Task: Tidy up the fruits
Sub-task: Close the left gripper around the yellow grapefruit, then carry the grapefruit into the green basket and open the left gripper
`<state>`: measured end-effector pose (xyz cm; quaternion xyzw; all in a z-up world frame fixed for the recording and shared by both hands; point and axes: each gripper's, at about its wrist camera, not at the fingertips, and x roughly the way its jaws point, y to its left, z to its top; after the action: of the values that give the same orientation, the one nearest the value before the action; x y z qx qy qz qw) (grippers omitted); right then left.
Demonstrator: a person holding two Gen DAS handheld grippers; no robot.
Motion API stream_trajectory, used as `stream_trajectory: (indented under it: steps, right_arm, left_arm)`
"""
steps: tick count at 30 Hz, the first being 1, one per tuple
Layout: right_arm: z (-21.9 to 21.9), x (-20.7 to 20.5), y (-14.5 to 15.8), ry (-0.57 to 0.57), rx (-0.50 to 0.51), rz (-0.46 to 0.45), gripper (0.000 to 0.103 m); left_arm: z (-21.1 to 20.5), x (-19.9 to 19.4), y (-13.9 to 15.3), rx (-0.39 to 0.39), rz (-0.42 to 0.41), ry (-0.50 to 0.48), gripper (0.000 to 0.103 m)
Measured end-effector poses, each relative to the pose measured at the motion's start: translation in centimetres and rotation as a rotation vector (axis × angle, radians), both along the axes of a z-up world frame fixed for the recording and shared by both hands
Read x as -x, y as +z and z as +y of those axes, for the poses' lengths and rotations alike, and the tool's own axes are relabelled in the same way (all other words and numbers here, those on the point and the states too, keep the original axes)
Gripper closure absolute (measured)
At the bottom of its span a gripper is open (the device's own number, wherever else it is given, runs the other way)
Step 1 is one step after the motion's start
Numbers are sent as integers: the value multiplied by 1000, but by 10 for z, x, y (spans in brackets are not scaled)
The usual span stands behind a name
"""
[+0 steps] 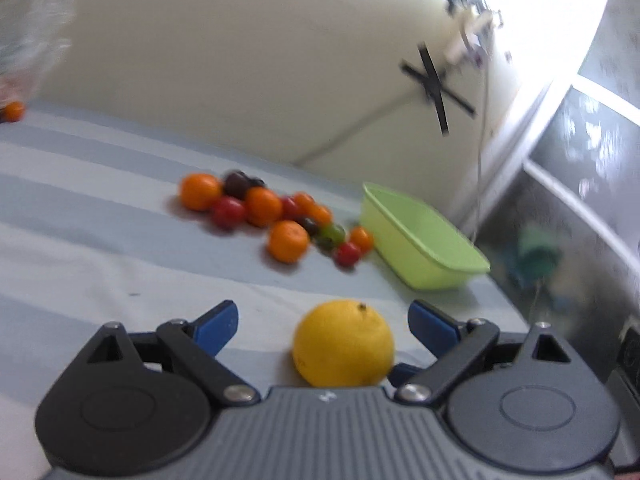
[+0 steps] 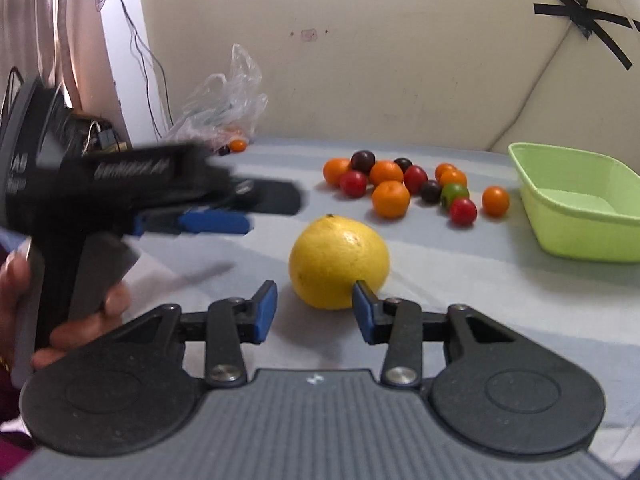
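Jaws of the left gripper (image 1: 324,326) gape around the lemon (image 1: 343,349) (untouched); the right gripper (image 2: 316,310) stands parted near it, green tub (image 2: 580,204) beyond.

A crumpled clear plastic bag (image 2: 224,108) lies against the cream wall (image 2: 380,60), near black tape crosses (image 2: 584,20).

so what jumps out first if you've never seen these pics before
A big yellow fruit sits on the striped cloth in the foreground, between the open fingers of the left hand-held gripper and just ahead of the open right hand-held gripper. Behind it lies a bright pile of small fruits, with an empty green tub to their right.
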<state>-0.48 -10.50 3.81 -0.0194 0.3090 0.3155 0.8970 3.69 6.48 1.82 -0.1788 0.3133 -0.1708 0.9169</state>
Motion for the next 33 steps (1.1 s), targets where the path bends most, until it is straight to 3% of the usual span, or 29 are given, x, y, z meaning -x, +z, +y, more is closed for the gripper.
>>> stream_trajectory:
  steps: [3, 8, 11, 20, 25, 33]
  right_arm:
    - [0, -4, -2, -6, 8, 2, 57]
    - [-7, -5, 2, -5, 43, -57, 56]
    - [-4, -14, -1, 15, 47, -56, 33]
    - [6, -21, -16, 48, 81, -110, 38]
    - [-29, -30, 0, -46, 41, -178, 38]
    - [-109, -84, 26, -289, 41, -257, 38]
  left_arm:
    - [-18, -13, -8, -61, 38, -29, 17]
    - [-17, -18, -19, 20, 87, -68, 29]
    - [-16, -17, -18, 24, 98, -54, 30]
    - [-34, -21, -7, -20, 90, -55, 36]
    - [-81, -51, 23, -87, 22, -132, 36]
    - [-174, -142, 43, -64, -20, -270, 36]
